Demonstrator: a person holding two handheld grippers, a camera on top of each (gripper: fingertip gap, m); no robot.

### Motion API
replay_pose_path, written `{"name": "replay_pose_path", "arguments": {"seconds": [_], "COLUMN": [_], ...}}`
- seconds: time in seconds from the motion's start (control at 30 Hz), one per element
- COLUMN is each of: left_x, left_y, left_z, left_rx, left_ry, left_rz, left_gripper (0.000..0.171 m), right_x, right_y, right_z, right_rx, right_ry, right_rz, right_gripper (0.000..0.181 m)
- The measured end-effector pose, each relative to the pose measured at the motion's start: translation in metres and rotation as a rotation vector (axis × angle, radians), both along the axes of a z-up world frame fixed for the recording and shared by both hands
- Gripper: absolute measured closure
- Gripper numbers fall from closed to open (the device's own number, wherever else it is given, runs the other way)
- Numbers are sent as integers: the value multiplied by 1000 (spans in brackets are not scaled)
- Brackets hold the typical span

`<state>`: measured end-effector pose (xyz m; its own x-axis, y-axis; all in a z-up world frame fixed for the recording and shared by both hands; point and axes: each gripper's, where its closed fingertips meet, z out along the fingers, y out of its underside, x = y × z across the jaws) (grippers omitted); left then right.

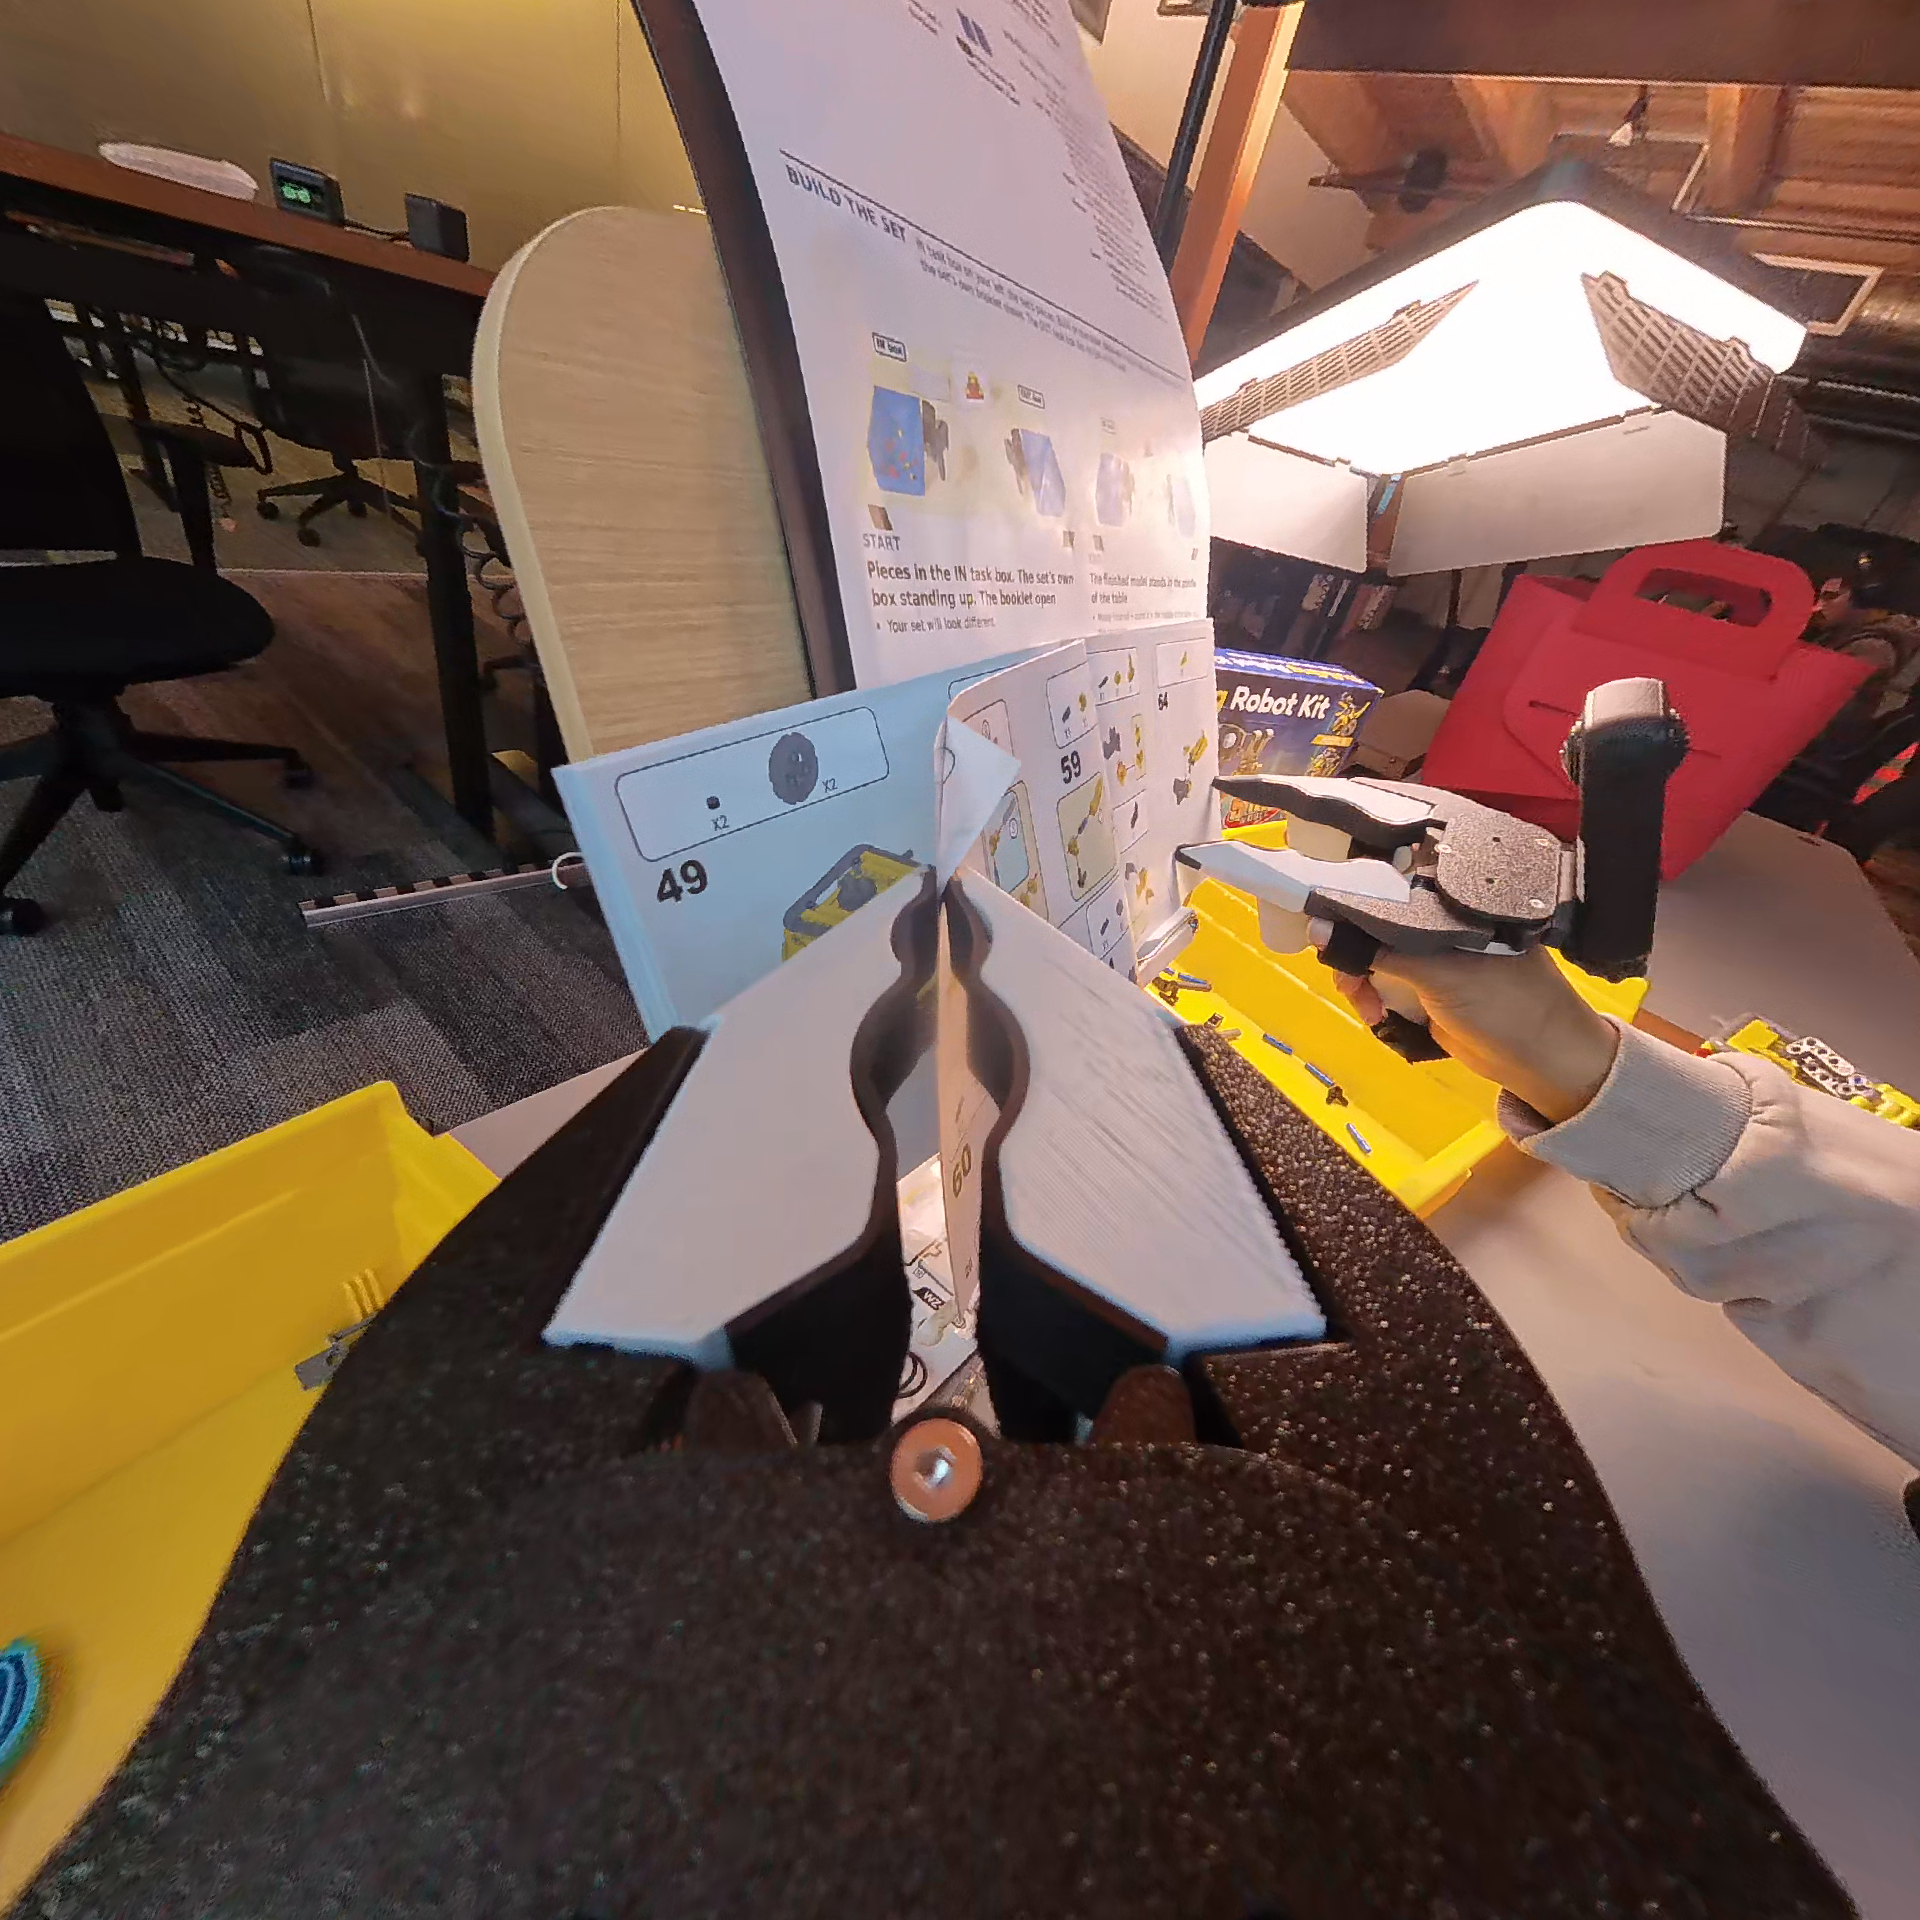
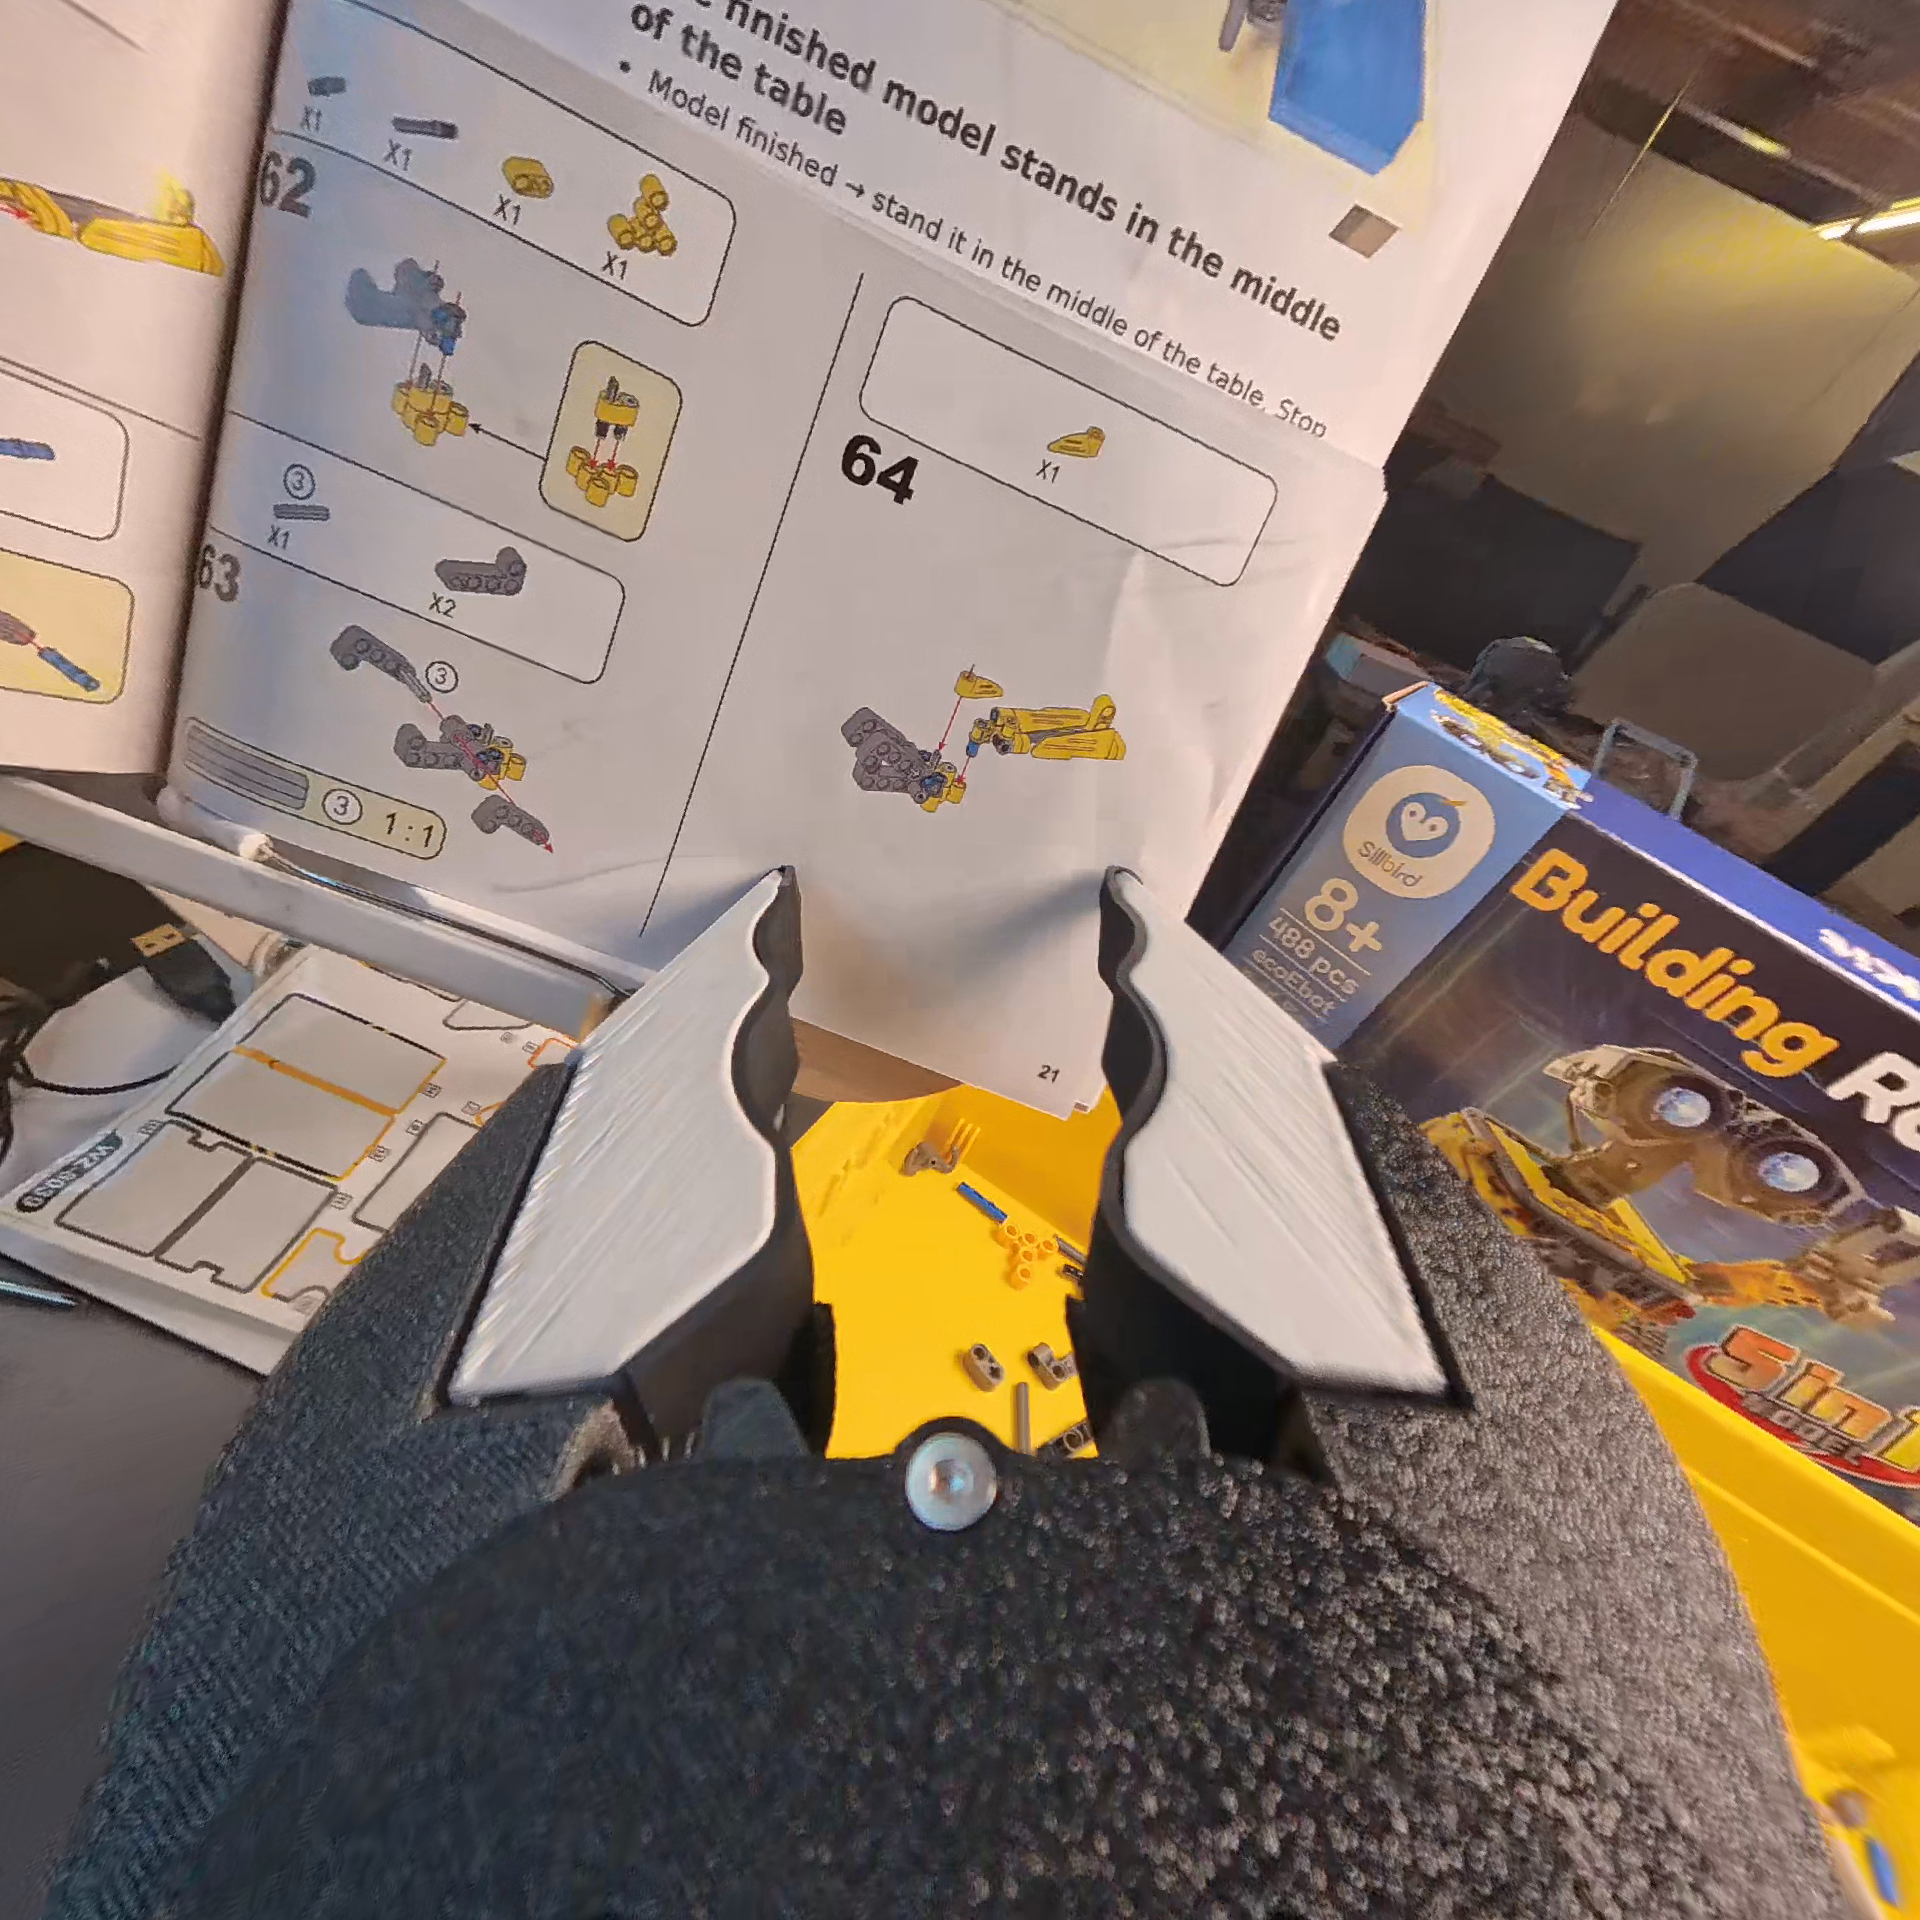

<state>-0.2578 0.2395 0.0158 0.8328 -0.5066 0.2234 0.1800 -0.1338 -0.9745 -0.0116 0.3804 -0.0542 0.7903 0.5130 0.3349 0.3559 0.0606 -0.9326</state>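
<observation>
My left gripper [image 1: 943, 894] is pinched thin on one booklet page [image 1: 961, 1143], seen edge-on; my right gripper [image 2: 948, 888] gapes wide, holding nothing, above the yellow bin [image 2: 904, 1226] of small parts, facing the open booklet [image 2: 935, 623]; the kit box [image 2: 1621, 1091] stands just beside; I judge a hard pull could tear that thin sheet.
</observation>
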Motion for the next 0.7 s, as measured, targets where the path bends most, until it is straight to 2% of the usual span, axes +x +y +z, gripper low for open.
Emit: {"name": "replay_pose_path", "arguments": {"seconds": [0.1, 0.2, 0.37, 0.43, 0.5, 0.6, 0.7], "left_x": [3, 5, 11, 16, 23, 34, 46], "left_y": [-2, -4, -8, -11, -12, -14, -15], "left_z": [4, 7, 12, 16, 20, 21, 19], "left_rx": [5, 12, 15, 21, 28, 22, 11], "left_ry": [3, 8, -14, -43, -67, -98, -119], "left_rz": [0, -3, -18, -33, -48, -80, -109], "left_gripper": [171, 171, 171, 171, 171, 171, 171], "right_x": [6, 16, 13, -8, -40, -93, -135], "right_y": [1, -5, -43, -69, -96, -126, -132], "right_z": [-1, 10, 33, 40, 38, 35, 36], "right_rx": [-55, -36, 36, 51, 36, 26, 25], "right_ry": [25, 81, 162, 189, 178, 158, 141], "right_rz": [24, 31, 99, 189, 291, 406, 422], "right_gripper": [124, 120, 125, 133, 129, 115, 88]}}
